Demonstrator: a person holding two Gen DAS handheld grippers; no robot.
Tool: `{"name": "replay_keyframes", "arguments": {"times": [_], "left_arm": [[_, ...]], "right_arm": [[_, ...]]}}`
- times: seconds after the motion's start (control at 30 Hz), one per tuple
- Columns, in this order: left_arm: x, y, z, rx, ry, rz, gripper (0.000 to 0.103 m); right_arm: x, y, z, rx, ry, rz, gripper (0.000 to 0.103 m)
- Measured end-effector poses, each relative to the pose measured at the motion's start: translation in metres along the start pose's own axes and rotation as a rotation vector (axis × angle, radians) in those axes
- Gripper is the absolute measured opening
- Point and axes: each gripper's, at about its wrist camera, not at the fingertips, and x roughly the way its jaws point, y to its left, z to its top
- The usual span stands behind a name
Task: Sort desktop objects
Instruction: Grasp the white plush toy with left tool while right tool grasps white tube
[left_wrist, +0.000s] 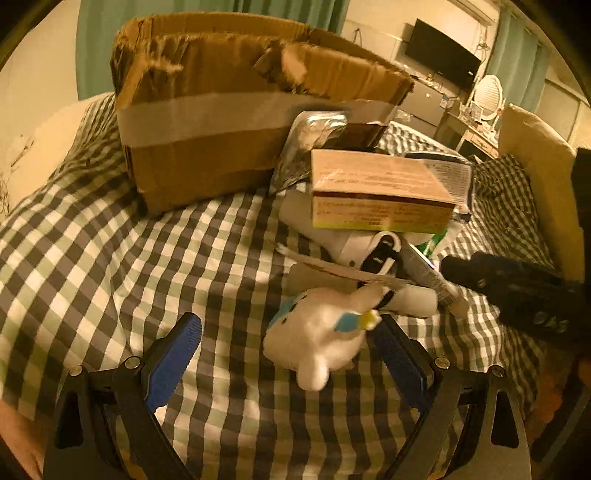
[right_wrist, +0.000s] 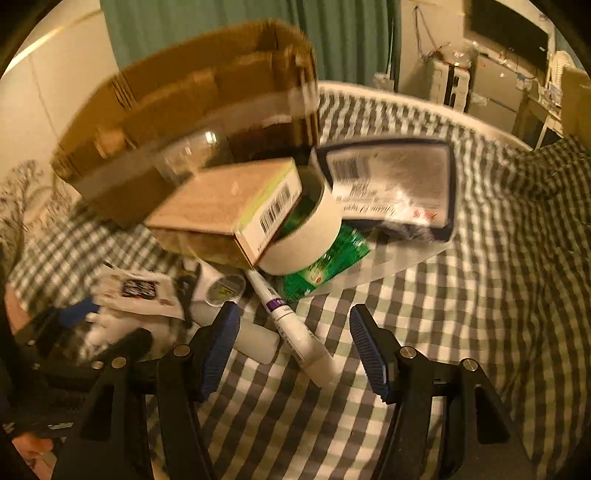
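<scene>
Two handheld grippers hang over a surface covered in a green, grey and white checked cloth (left_wrist: 110, 266), and the sorting looks barely begun, since nothing seen here has left the heap. Nearest, the left gripper (left_wrist: 288, 354) has its blue-padded fingers spread wide and holds nothing; a small white plush toy (left_wrist: 317, 332) lies on the cloth between them, closer to the right finger, though whether a pad touches it cannot be told. In the other view, the right gripper (right_wrist: 291, 347) is likewise parted and empty, with the lower end of a white tube (right_wrist: 295, 332) bearing a purple band lying on the cloth between its fingers, untouched. Just beyond the grippers sits a jumbled pile: a paper card or packet (right_wrist: 138, 291) at the left, a green wrapper (right_wrist: 332, 258) under a roll of pale tape (right_wrist: 314, 236), and a tan carton (right_wrist: 225, 210) with a barcode resting on top of the heap and leaning on the tape. To the right of that lies a dark-edged flat packet (right_wrist: 391, 181) with printed labels, and a silvery foil pouch (left_wrist: 310, 147) leans behind the carton. Farthest, touching the pile, stands a large open cardboard box (left_wrist: 221, 110) banded with pale tape, probably the destination; its inside is blurred and mostly hidden, so whether anything is already in it cannot be told. As far as can be judged, every loose item remains to be sorted, and the toy and tube seem the likely first picks.
</scene>
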Motion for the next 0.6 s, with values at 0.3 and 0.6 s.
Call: {"name": "replay_keyframes", "arguments": {"times": [0.3,0.6], "left_arm": [[0.011,-0.003,0.001,0.001,0.016,-0.045,0.077],[0.014,-0.024,-0.009,0.129,0.03,-0.053,0.05]], "right_arm": [[0.028,-0.012,-0.004,0.056,0.08,0.033,0.043],[0.025,-0.014,-0.017,0.073,0.084,0.063,0.035]]}}
